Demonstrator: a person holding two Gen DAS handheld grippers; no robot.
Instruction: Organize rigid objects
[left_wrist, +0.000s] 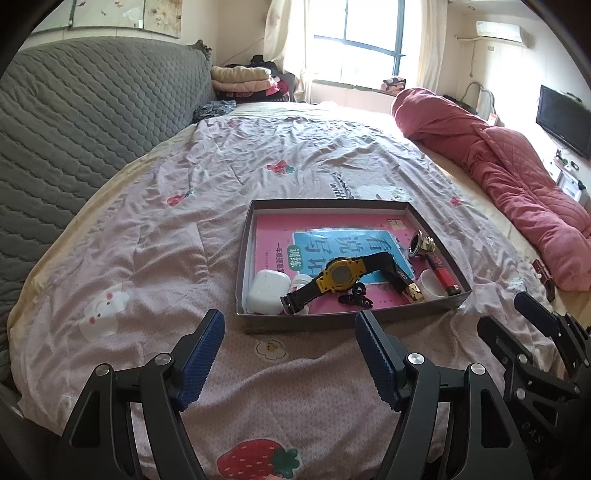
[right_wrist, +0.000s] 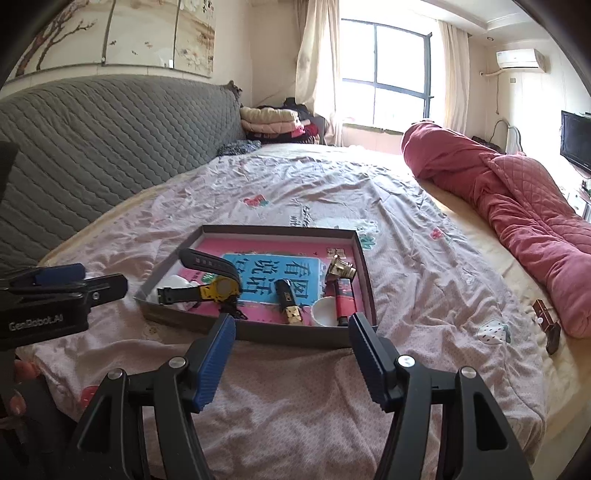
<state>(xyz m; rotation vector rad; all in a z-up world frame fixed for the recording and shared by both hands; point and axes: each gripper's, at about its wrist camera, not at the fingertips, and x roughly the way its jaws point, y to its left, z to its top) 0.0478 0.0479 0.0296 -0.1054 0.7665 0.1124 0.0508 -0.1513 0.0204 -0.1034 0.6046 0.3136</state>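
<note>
Fingers of the left gripper (left_wrist: 290, 325) stand wide apart with nothing between them, hovering over the pink printed bedsheet (left_wrist: 155, 221) just short of the near edge of a shallow grey box (left_wrist: 258, 325). The right gripper (right_wrist: 291, 328) is spread just as wide and holds nothing, its blue ribbed pads (right_wrist: 218, 363) flanking the box's near right wall.

Inside the box, on a pink and blue booklet (left_wrist: 295, 230), lies a yellow-faced watch (left_wrist: 341, 275) with a black strap, stretched across the middle. At the near left corner sits a white earbud case (left_wrist: 264, 291), touching the strap's end. A small black clip (left_wrist: 356, 297) lies just near of the watch face. At the near right are a gold and black lighter (left_wrist: 408, 284), a small white cup (left_wrist: 434, 286) and a red cylinder (left_wrist: 441, 273) lying side by side, with a brass fitting (left_wrist: 421, 242) just beyond them.

Outside the box, on the right side of the bed, a small dark object (right_wrist: 546, 325) lies by a rolled pink quilt (right_wrist: 517, 192). A grey quilted headboard (left_wrist: 74, 129) runs along the left.
</note>
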